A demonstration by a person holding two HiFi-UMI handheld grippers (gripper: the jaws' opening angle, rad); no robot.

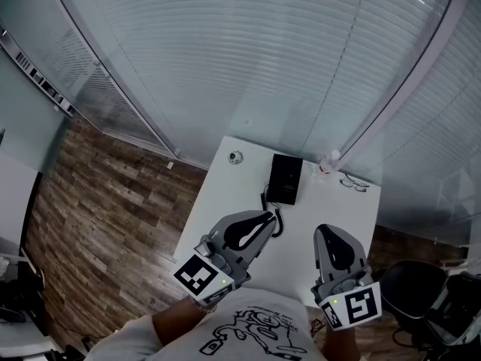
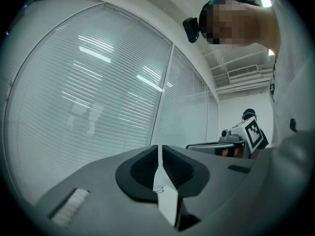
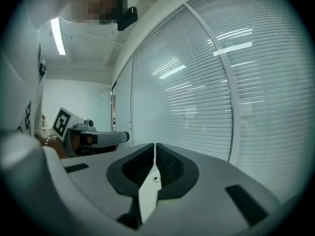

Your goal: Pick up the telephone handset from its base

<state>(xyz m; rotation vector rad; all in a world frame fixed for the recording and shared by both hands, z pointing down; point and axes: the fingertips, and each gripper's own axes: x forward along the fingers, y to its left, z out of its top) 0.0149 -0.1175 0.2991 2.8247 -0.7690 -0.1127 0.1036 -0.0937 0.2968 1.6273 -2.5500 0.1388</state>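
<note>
The grey hand-held left gripper, with a black-and-white marker cube at its rear, is held over the near part of a white rectangular table. In the left gripper view its two dark ribbed jaws are pressed together, with only a hairline seam between them and nothing in it. The matching grey right gripper is held beside it to the right, well apart. Its jaws are likewise closed on nothing. Both point towards a glass wall with pale slatted blinds.

The black rectangular telephone sits on the table ahead of both grippers, near the far edge and closer to the left gripper. It shows as one dark block, so the handset seems to lie on its base, though the view is too small to separate the two. A coiled black cord runs from its near end towards the left gripper's tip; whether they touch cannot be told.

A pair of eyeglasses lies to the telephone's right. Brown wood-plank floor shows to the left of the table.
</note>
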